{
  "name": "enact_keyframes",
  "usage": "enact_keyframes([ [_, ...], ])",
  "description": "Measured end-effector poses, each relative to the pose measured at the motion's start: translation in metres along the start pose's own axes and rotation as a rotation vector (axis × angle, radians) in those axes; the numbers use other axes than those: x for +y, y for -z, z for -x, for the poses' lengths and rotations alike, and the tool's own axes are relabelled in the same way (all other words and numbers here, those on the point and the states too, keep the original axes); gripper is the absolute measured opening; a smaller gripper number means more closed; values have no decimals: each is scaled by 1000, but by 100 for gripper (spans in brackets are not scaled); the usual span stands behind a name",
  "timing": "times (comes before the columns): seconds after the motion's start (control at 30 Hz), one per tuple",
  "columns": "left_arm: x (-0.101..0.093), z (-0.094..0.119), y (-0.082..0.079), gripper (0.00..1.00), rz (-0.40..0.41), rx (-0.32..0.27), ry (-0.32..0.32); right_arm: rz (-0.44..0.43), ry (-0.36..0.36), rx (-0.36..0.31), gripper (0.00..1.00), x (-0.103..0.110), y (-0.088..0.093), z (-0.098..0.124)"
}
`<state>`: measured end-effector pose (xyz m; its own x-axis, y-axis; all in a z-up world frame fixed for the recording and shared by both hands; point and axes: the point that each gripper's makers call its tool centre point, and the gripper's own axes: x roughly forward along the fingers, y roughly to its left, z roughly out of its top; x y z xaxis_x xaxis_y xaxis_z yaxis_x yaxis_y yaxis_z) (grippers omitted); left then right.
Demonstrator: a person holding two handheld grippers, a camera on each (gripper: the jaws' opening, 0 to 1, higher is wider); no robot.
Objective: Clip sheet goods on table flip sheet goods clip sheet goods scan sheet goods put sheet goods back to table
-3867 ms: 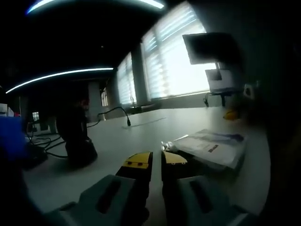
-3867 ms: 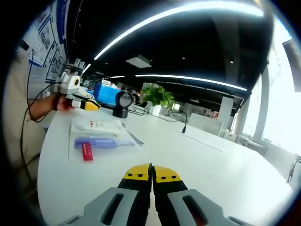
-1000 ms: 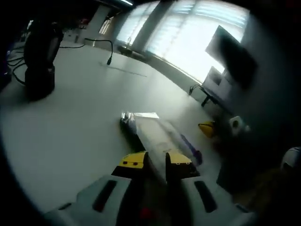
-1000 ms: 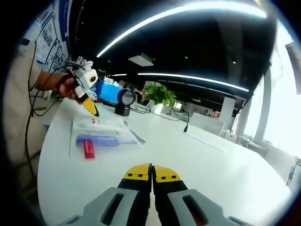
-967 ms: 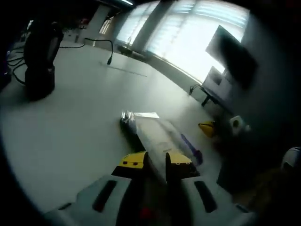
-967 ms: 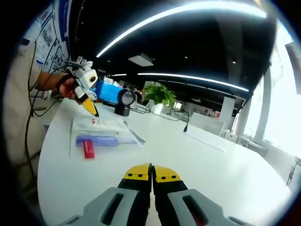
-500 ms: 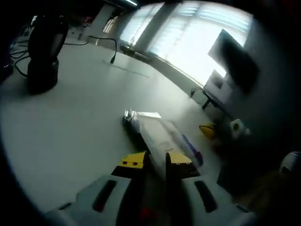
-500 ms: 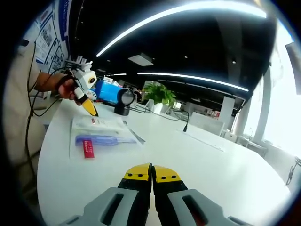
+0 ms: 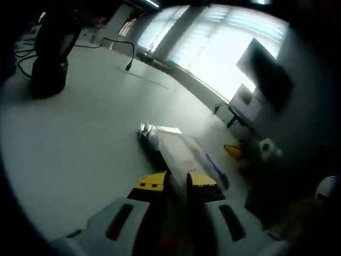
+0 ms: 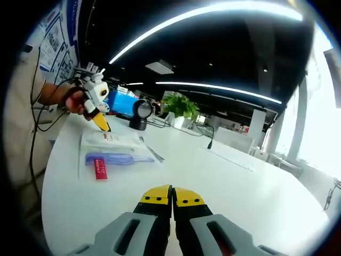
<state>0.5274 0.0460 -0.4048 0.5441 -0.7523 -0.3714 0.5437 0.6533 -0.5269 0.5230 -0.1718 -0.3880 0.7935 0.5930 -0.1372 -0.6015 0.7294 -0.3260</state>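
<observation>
My left tongs (image 9: pixel 176 180) pinch the near edge of the sheet goods (image 9: pixel 178 151) – a flat clear packet lying on the white tabletop (image 9: pixel 80 133). My right tongs (image 10: pixel 172 196) are pressed together, empty – well apart from the packet.

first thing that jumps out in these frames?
The flat clear packet with a blue item and a red tag, lying on the white table, with the left gripper tipped down at its far edge. In the left gripper view that packet runs from the yellow tips. The right gripper sits shut, aside.
</observation>
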Motion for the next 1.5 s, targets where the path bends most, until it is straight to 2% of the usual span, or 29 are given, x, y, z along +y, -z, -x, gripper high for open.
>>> enact_keyframes([
  [0.1, 1, -1, 0, 6, -46, 7, -17, 1, 0, 0, 0, 0, 0, 0],
  [0.27, 1, -2, 0, 4, -39, 9, -18, 1, 1, 1, 0, 0, 0, 0],
  [0.43, 1, -1, 0, 0, -1, 7, -17, 2, 1, 1, 0, -1, 1, 0],
  [0.77, -5, 0, -8, 0, 91, -13, 5, 0, 11, -12, 0, -4, -2, 1],
  [1.07, -11, 1, -15, 0, 106, -35, 7, 33, 26, -17, 0, -5, -4, 1],
  [1.23, -15, 3, -17, 0, 155, -55, 17, 7, 42, -54, 0, -8, -13, 4],
  [1.37, -21, 5, -20, 0, 176, -74, 21, 16, 50, -48, 0, -7, -14, 4],
  [1.43, -24, 6, -22, 0, 171, -83, 19, 61, 78, -62, 0, -8, -19, 6],
  [1.5, -27, 7, -24, 0, 171, -92, 19, 41, 76, -72, 0, -6, -21, 7],
])
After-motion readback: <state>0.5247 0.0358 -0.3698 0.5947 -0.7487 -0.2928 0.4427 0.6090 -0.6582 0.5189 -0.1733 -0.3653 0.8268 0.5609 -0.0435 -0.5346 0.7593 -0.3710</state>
